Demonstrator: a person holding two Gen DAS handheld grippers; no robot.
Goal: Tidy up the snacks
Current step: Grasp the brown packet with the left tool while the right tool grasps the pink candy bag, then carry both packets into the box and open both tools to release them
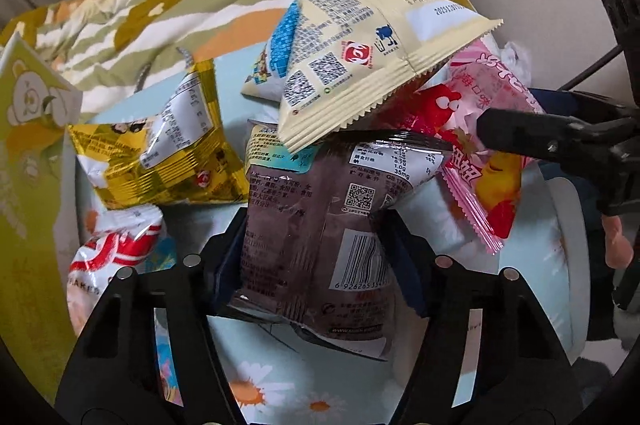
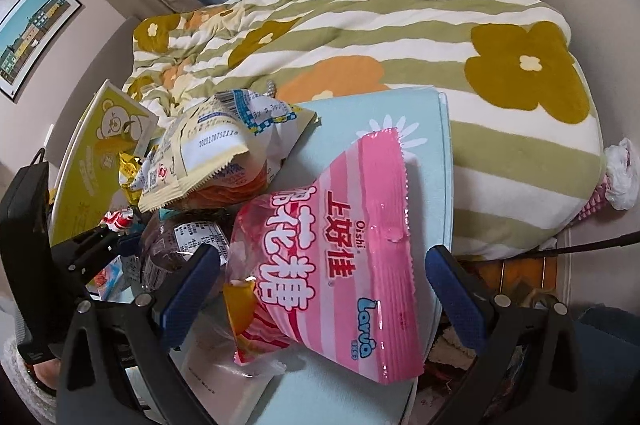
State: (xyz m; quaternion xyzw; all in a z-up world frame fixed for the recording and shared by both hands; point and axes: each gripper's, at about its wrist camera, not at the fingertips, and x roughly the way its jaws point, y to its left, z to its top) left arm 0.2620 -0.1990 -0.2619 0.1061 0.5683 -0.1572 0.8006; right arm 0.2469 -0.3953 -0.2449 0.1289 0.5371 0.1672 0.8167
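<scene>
Currently the left hand-held gripper (image 1: 316,225) straddles the brown packet (image 1: 316,221), which lies between its two pads with the barcode end nearest the camera. Both pads appear to press the packet's sides, so the jaws read as clamped on it, not yet lifted. The right hand-held gripper (image 2: 320,285) stands with its jaws wide apart, the pink packet (image 2: 340,285) between them but touched by neither pad.

Beyond the left gripper's tips, a cream packet (image 1: 372,65) leans over the brown packet's far end. To its left lie a yellow packet (image 1: 160,153) and, nearer, a red-and-white packet (image 1: 116,249). All rest on a pale blue flowered surface (image 1: 280,377); a striped quilt (image 2: 400,45) lies farther off.

Judged step: seizing one snack per gripper from the heap. Next move:

1. Close the right jaws on the pink packet.
2. Draw the brown packet out from under the cream packet; expect the cream one to slide.
3. No sorting container can be identified from these views.
</scene>
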